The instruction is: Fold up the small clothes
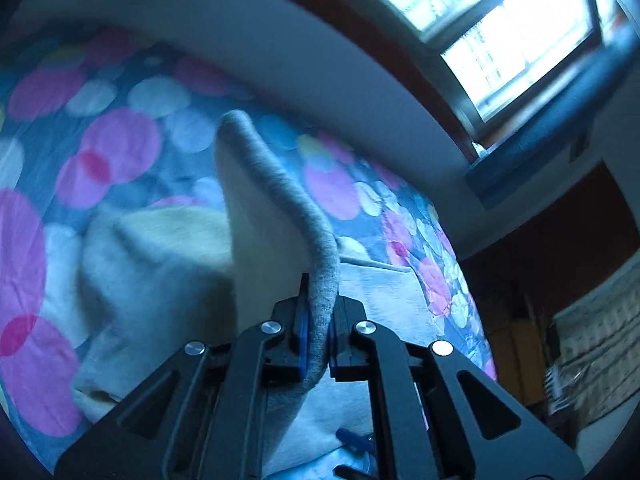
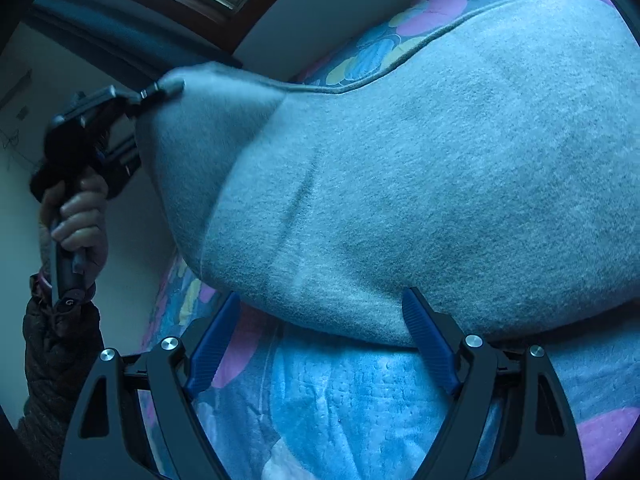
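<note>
A small grey fleece garment (image 2: 420, 184) with a pale lining (image 1: 264, 232) is lifted off the bed. My left gripper (image 1: 320, 300) is shut on its grey edge (image 1: 288, 192), which rises up ahead of the fingers. In the right wrist view the left gripper (image 2: 160, 90) pinches a corner of the garment at the upper left, held by a hand. My right gripper (image 2: 324, 304) is open, its blue pads (image 2: 428, 336) spread wide just under the garment's lower edge, holding nothing.
The bed has a bedsheet with pink, white and blue dots (image 1: 120, 140). A pale cloth (image 1: 152, 264) lies on it below the garment. A white wall (image 1: 320, 52) and a bright window (image 1: 500, 32) are behind. Dark furniture (image 1: 560, 280) stands at the right.
</note>
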Demonstrator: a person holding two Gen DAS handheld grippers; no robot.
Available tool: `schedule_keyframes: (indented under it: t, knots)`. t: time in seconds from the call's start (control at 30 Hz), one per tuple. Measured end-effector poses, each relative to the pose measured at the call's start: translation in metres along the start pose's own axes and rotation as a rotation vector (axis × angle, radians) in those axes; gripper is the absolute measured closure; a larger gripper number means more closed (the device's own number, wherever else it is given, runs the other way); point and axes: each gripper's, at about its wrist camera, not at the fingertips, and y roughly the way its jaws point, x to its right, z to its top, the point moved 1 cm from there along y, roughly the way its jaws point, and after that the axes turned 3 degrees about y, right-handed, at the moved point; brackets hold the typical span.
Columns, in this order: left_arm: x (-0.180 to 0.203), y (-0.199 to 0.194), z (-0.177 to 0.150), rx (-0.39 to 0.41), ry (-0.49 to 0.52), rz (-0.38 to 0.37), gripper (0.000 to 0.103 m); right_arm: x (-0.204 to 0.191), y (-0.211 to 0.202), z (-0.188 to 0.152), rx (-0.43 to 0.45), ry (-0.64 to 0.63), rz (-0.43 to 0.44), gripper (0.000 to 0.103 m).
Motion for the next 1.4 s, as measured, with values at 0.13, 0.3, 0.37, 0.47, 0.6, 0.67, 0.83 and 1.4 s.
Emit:
schedule_keyframes:
  t: [0.13, 0.3, 0.37, 0.47, 0.6, 0.67, 0.83, 1.4]
  knots:
    - [0.062, 0.036, -0.004, -0.019, 0.068, 0.005, 0.097, 0.011, -0.017, 0.007, -0.027, 0.082, 0.055, 0.021]
    - [0.107, 0.097, -0.030, -0.092, 0.123, 0.058, 0.097, 0.033, -0.046, 0.018, -0.015, 0.126, 0.051, 0.021]
    - [0.112, 0.113, -0.040, -0.109, 0.124, 0.069, 0.097, 0.042, -0.055, 0.019, -0.019, 0.132, 0.050, 0.021]
    - [0.109, 0.129, -0.045, -0.133, 0.098, 0.082, 0.097, 0.056, -0.063, 0.017, -0.013, 0.151, 0.049, 0.021]
    - [0.093, 0.113, -0.041, -0.097, 0.063, 0.087, 0.097, 0.062, -0.063, 0.017, -0.018, 0.159, 0.047, 0.021]
    - [0.087, 0.093, -0.037, -0.058, 0.056, 0.096, 0.097, 0.061, -0.062, 0.017, -0.017, 0.147, 0.037, 0.021]
    - [0.048, 0.023, -0.030, 0.050, 0.027, 0.124, 0.097, 0.061, -0.056, 0.018, -0.018, 0.137, 0.026, 0.021]
    - [-0.168, -0.028, -0.062, 0.057, -0.235, 0.182, 0.038, 0.044, -0.043, 0.015, -0.010, 0.078, -0.021, 0.021]
